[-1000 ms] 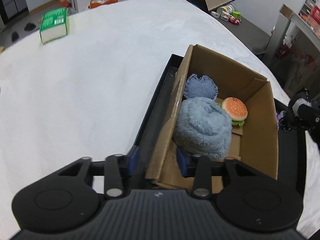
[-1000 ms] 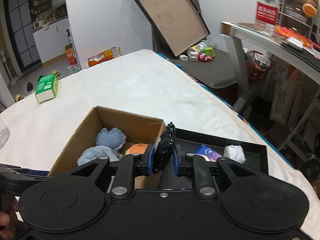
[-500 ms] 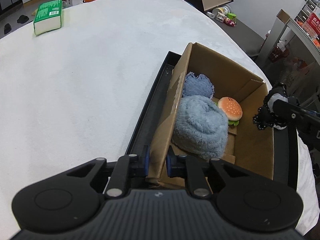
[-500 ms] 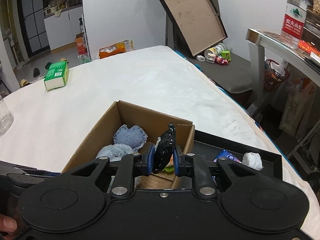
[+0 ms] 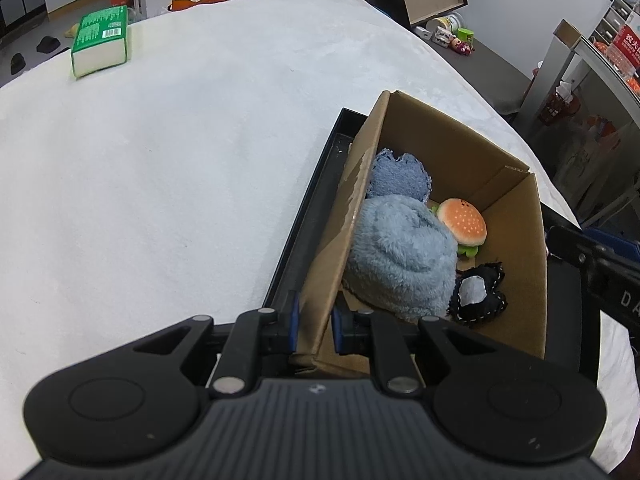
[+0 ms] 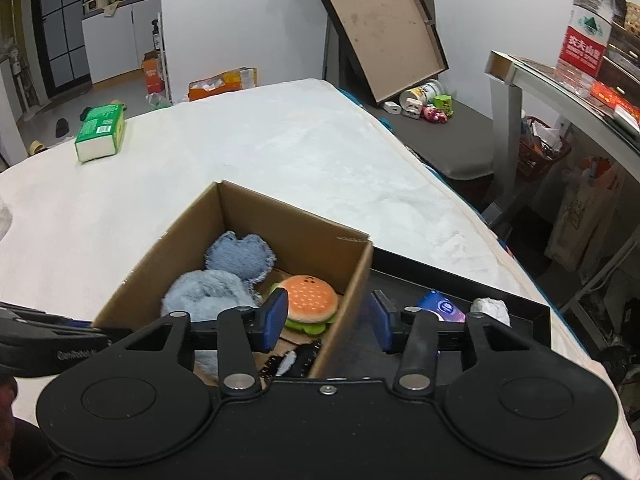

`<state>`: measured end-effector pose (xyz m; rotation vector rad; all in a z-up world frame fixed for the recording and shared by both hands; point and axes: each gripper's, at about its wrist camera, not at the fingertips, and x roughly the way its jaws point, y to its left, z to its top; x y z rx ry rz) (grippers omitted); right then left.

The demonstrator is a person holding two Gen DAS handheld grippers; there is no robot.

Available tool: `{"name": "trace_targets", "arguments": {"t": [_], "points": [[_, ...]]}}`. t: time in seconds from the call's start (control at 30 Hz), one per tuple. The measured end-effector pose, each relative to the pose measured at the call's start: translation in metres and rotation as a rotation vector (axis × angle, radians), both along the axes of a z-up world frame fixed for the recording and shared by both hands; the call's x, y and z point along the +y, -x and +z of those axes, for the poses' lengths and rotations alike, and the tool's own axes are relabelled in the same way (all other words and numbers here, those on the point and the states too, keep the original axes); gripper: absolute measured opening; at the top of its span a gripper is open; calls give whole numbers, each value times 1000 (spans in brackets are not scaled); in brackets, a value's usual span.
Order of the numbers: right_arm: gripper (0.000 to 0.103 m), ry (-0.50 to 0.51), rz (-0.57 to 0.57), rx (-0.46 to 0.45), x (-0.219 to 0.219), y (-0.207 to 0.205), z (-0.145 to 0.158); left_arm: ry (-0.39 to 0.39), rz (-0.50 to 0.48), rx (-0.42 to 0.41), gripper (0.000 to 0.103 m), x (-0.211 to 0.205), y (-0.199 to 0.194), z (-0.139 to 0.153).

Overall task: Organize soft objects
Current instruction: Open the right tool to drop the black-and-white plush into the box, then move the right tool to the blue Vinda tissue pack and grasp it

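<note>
A cardboard box [image 5: 440, 136] stands in a black tray [image 5: 316, 184] on the white cover. My left gripper [image 5: 316, 326] is shut on the box's near wall by the corner. Inside the box lie a fluffy blue plush [image 5: 396, 256], a denim heart [image 5: 400, 178], a burger plush [image 5: 462, 222] and a black-and-white heart [image 5: 478, 296]. My right gripper [image 6: 328, 322] hovers over the box's right wall [image 6: 352, 280] with its jaws opening. Its pads press on nothing. The black-and-white heart [image 6: 296, 362] lies loose on the box floor below them.
In the tray [image 6: 460, 280] to the right of the box lie a blue tissue pack [image 6: 440, 306] and a white fluffy ball [image 6: 490, 308]. A green pack [image 6: 100, 132] sits far back left on the cover. A metal table leg [image 6: 504, 140] stands off the right edge.
My left gripper closed on the box wall. The right gripper carried the black-and-white heart over the box, opened, and the heart dropped inside.
</note>
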<state>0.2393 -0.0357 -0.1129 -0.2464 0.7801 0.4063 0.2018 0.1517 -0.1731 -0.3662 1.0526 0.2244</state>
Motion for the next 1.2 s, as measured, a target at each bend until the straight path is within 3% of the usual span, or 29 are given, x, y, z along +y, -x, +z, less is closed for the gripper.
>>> {"name": "trace_targets", "arguments": {"t": [0.63,1.2], "points": [[52,-29,-37,10,-47,-11,-10,-104,-15,38,19,-19,-11,11],[59,-111,-127,71,-93,-35,-38,-202,-46,107,53,-49,-31,8]]}}
